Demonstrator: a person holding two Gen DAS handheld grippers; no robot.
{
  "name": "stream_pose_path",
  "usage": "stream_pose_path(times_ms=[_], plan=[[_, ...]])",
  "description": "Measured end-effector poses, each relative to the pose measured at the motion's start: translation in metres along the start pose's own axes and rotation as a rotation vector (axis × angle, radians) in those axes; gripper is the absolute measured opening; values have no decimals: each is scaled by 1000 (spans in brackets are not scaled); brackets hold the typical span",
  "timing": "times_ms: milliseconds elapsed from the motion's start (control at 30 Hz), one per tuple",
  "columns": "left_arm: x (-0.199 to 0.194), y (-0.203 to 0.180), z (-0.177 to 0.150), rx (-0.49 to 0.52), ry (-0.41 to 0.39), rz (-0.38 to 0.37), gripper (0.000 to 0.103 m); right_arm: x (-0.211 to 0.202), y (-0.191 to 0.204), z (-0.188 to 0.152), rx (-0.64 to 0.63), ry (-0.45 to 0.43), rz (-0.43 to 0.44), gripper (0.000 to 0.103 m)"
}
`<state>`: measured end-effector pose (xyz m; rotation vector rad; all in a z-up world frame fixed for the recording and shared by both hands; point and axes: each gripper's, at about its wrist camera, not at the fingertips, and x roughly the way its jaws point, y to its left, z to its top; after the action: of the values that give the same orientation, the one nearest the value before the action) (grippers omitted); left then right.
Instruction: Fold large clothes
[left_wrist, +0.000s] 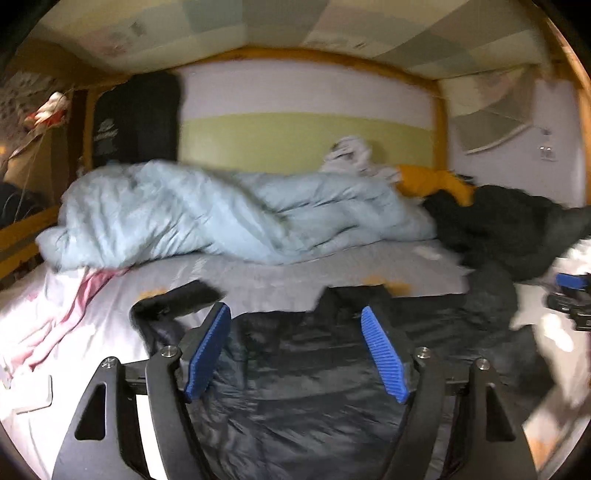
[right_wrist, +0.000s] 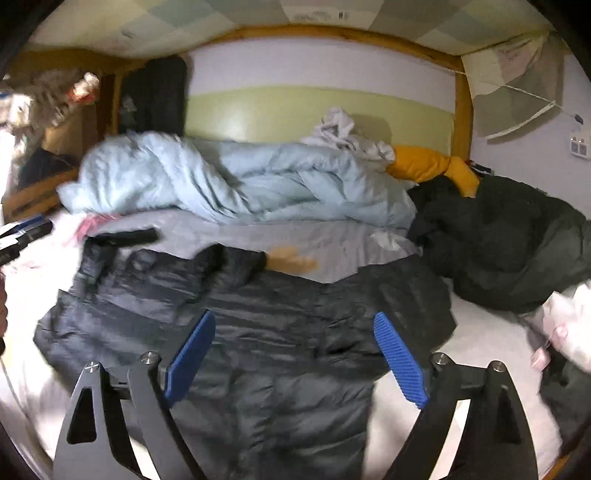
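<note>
A dark navy puffer jacket (left_wrist: 303, 369) lies spread on the bed, its black collar and cuff toward the far side. In the right wrist view the same jacket (right_wrist: 277, 332) fills the foreground, one sleeve reaching right. My left gripper (left_wrist: 293, 310) hovers above it, open, blue pads apart with nothing between them. My right gripper (right_wrist: 294, 315) also hangs open over the jacket, holding nothing. The right gripper's blue tip (left_wrist: 570, 282) shows at the left wrist view's right edge. The left gripper (right_wrist: 26, 230) shows at the right wrist view's left edge.
A bunched light blue duvet (left_wrist: 221, 210) lies across the back of the bed on a grey sheet (right_wrist: 295, 236). A dark garment heap (right_wrist: 498, 240), a yellow garment (right_wrist: 424, 162) and a white cloth (right_wrist: 340, 125) sit at the back right. Pink fabric (left_wrist: 74, 306) lies at the left.
</note>
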<state>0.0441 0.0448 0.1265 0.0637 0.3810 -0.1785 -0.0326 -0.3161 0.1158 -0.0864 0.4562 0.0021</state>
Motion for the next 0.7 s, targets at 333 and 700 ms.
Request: stream_pose_path(times_ms=[333, 700], plan=[[67, 52, -56, -25, 253, 92, 70, 141, 30, -14, -252, 351, -156, 89], [64, 78, -53, -103, 324, 136, 70, 199, -7, -15, -158, 508, -280, 18]])
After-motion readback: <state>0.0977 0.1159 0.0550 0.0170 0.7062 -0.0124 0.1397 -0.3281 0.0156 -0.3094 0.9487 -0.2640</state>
